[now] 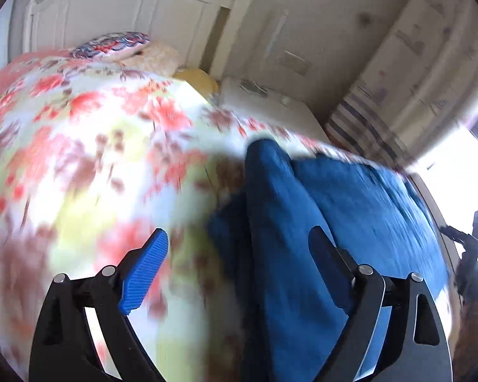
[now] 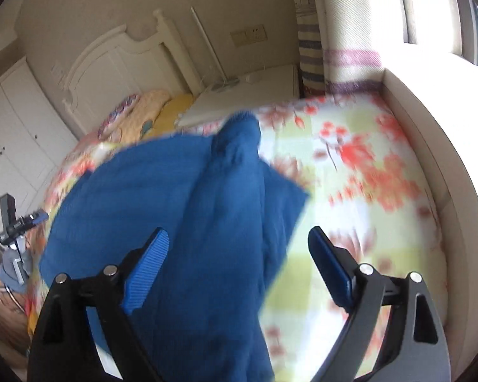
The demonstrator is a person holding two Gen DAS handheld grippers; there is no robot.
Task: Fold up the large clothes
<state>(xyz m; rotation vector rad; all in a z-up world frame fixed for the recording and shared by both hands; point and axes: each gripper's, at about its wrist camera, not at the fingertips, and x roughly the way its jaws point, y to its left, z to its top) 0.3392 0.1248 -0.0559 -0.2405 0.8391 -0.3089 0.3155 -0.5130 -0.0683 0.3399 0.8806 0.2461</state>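
Observation:
A large blue garment [image 1: 328, 203] lies spread on a bed with a floral cover [image 1: 89, 146]. One long blue part runs up the middle toward the headboard. My left gripper [image 1: 237, 267] hovers over the garment's left edge, its blue pads wide apart and touching nothing. In the right wrist view the same blue garment [image 2: 181, 203] fills the centre and left. My right gripper [image 2: 239, 264] is open above the garment's right edge, with cloth under it but not pinched. Both views are blurred.
A white headboard [image 2: 111, 60] and pillows [image 2: 149, 105] are at the far end. A white bedside table [image 2: 245, 92] stands beside the bed, with a striped curtain [image 2: 310, 54] and a bright window behind. A small tripod device [image 2: 12, 219] stands at the bed's left side.

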